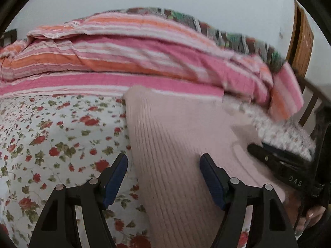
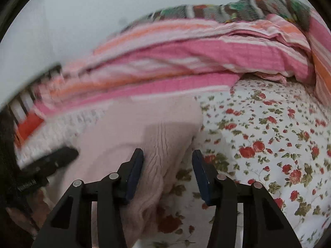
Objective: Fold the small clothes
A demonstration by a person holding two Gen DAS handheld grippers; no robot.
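A pale pink ribbed knit garment (image 1: 175,144) lies on a bed covered by a white floral sheet (image 1: 51,134). In the left wrist view it runs from the centre down to 6 o'clock. The left gripper (image 1: 163,177) is spread wide, gripping nothing; its right finger lies over the knit, its left over the sheet. In the right wrist view, the right gripper (image 2: 167,175) is also spread and empty, straddling the bunched right edge of the garment (image 2: 132,144). A heap of pink and orange striped bedding (image 1: 124,57) sits at 12 o'clock behind. Both views are blurred. This looks like an early step, between grasps: next, each gripper likely needs to close on an edge of the knit and carry it across to make a fold.
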